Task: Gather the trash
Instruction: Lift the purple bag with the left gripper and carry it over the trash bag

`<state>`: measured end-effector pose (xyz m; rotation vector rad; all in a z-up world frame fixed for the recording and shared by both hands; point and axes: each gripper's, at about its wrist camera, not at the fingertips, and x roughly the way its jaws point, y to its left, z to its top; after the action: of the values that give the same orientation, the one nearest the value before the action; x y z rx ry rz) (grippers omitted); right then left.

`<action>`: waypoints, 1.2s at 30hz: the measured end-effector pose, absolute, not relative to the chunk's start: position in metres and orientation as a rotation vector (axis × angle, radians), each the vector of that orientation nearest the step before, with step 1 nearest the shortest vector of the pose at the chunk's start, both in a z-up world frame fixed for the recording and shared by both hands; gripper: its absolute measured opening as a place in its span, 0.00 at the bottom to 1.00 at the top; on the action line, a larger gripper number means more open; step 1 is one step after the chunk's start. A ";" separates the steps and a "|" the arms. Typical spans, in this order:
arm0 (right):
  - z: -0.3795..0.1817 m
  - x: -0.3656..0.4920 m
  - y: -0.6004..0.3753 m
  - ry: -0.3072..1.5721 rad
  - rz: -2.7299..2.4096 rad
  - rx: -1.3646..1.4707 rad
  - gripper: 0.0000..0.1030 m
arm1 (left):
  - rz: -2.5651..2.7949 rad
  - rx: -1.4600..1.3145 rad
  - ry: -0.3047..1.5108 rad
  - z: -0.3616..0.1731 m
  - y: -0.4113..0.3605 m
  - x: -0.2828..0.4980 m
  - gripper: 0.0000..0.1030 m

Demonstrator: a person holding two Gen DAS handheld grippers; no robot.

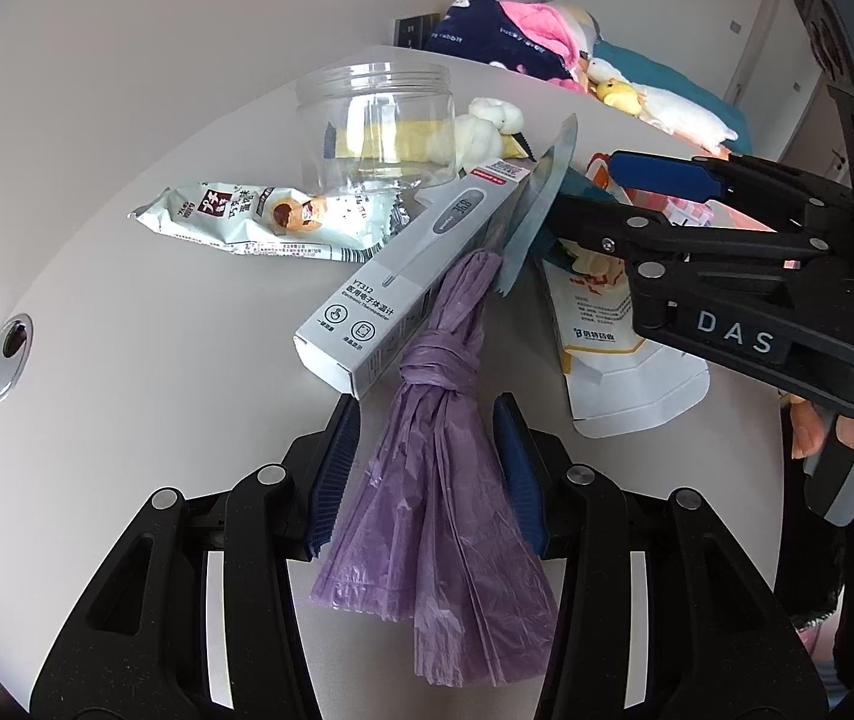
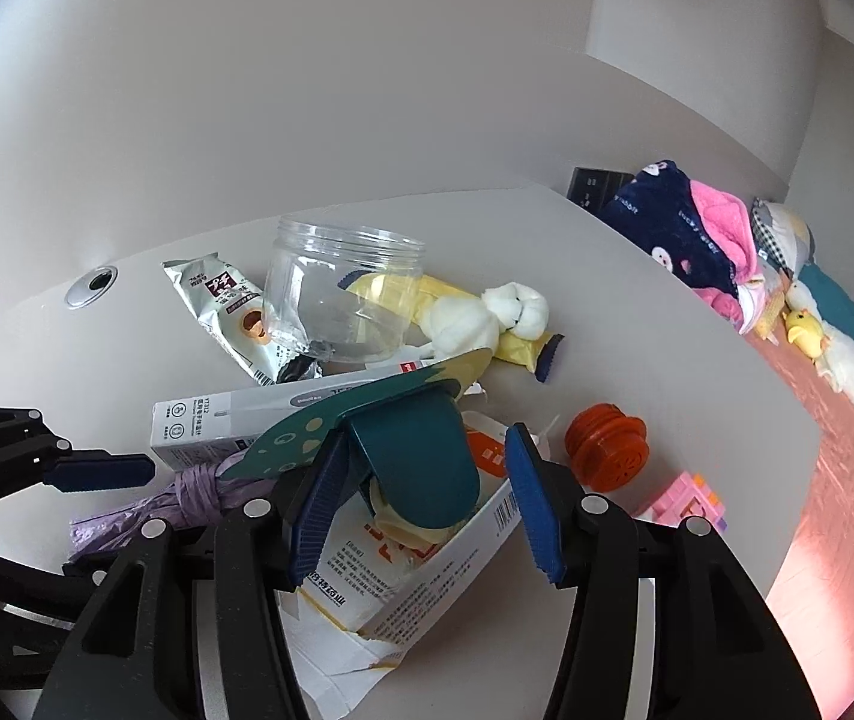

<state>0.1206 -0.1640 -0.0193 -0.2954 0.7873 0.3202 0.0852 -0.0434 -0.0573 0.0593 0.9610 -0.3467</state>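
The knotted purple trash bag (image 1: 445,420) is being pinched by the left gripper (image 1: 427,468), lying lengthwise along its fingers on the surface (image 1: 126,360). The teal wrapper (image 2: 414,456) is being straddled, ungripped, by the spread right gripper (image 2: 420,498), the nearer one.

The lower end of the purple bag (image 1: 427,540) is running behind the left gripper (image 1: 427,468), and whether the pads are pressing it cannot be told. Ahead of that gripper, the thermometer box (image 1: 408,264) is covering the bag's far tip. Between the right gripper's (image 2: 420,498) fingers, the teal packet (image 2: 420,456) is hiding part of the white carton (image 2: 427,588) beneath it; contact there is unclear. Beyond, the clear jar (image 2: 342,294) is blurring the yellow wrapper (image 2: 427,294) behind it.
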 end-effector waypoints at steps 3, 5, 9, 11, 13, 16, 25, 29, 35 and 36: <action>-0.025 0.127 -0.157 0.808 0.349 -0.325 0.54 | -0.345 0.053 0.971 -0.060 -0.041 0.089 0.35; -0.031 0.132 -0.155 0.836 0.366 -0.321 0.54 | -0.341 0.053 0.982 -0.064 -0.041 0.090 0.29; -0.037 0.135 -0.160 0.852 0.389 -0.235 0.41 | -0.341 0.064 0.968 -0.065 -0.041 0.091 0.23; -0.034 0.133 -0.165 0.838 0.387 -0.193 0.41 | -0.328 0.050 0.961 -0.066 -0.039 0.092 0.17; -0.030 0.131 -0.169 0.827 0.389 -0.152 0.41 | -0.330 0.043 0.958 -0.065 -0.038 0.091 0.13; -0.022 0.127 -0.175 0.800 0.378 -0.116 0.41 | -0.325 0.063 0.936 -0.060 -0.041 0.087 0.12; 0.013 0.103 -0.197 0.727 0.339 -0.055 0.41 | -0.331 0.062 0.877 -0.036 -0.049 0.075 0.12; 0.026 0.086 -0.212 0.700 0.317 -0.025 0.41 | -0.347 0.043 0.845 -0.021 -0.056 0.068 0.12; 0.040 0.057 -0.236 0.671 0.275 0.009 0.41 | -0.375 0.042 0.812 -0.008 -0.070 0.047 0.12; 0.041 0.053 -0.240 0.667 0.268 0.015 0.41 | -0.382 0.043 0.810 -0.006 -0.075 0.045 0.12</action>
<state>0.0527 -0.2401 0.0413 0.0149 0.6673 0.2685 0.0449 -0.0746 -0.0063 0.0428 0.8098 -0.3820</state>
